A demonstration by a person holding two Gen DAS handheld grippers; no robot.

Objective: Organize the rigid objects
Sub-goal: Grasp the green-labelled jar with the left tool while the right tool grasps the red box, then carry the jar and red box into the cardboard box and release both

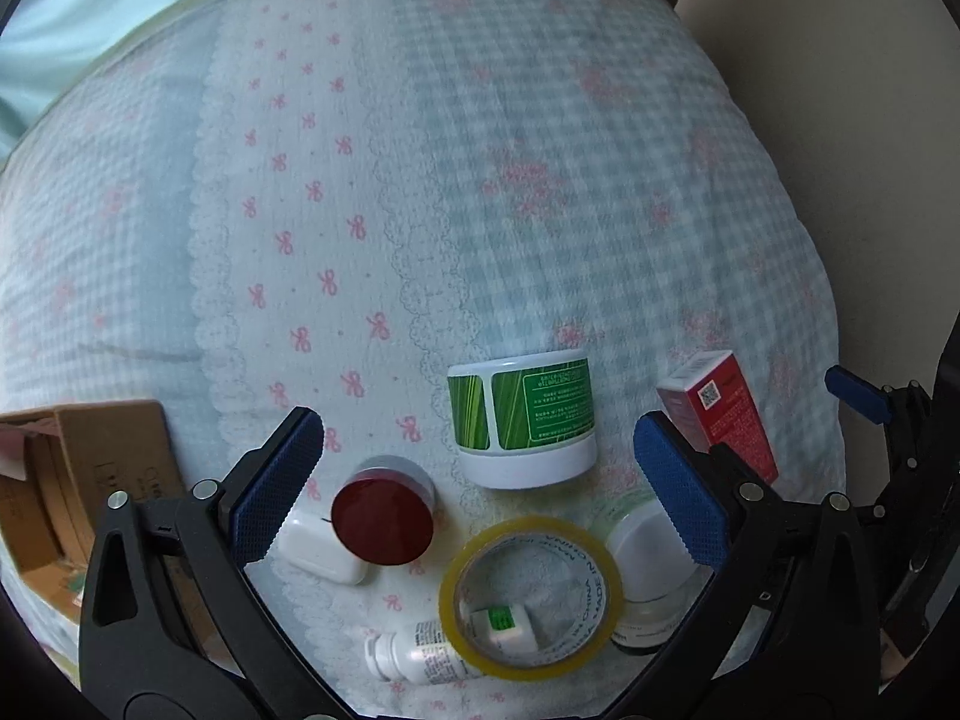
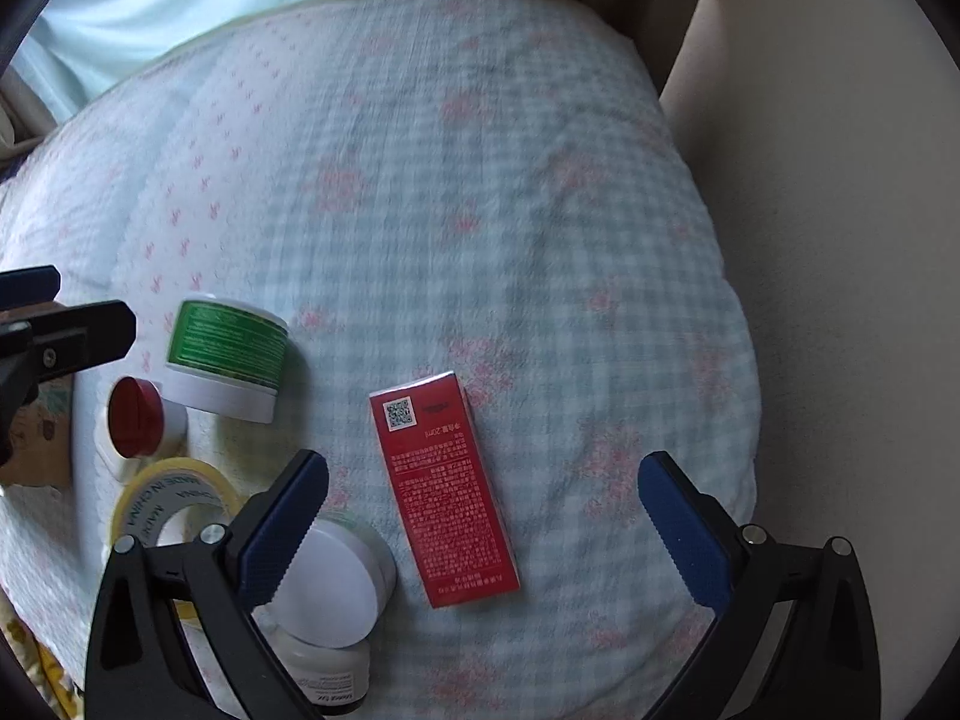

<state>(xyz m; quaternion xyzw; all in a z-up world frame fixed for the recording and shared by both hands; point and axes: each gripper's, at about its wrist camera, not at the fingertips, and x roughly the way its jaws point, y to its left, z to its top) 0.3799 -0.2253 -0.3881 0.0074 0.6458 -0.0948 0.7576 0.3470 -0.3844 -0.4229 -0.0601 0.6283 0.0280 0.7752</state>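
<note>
The right claw point(image 2: 483, 525) is hovering wide open, gripping nothing; the flat red cardboard box point(image 2: 445, 489) is lying between its fingers, long axis running forward, QR end pointing away; closing could catch the white round lid point(image 2: 327, 591) touching the left finger, or the soft quilt point(image 2: 480, 210) could let it slip; the left claw point(image 1: 480, 480) is gaping too.

Soft, even daylight, seemingly from the top left, falls on the quilt point(image 1: 480, 210). Shadows are faint and there is no glare. Both fisheye views bend strongly toward dark rims. The quilt's far weave looks slightly blurred; the box point(image 2: 447, 492) print stays fairly sharp.
</note>
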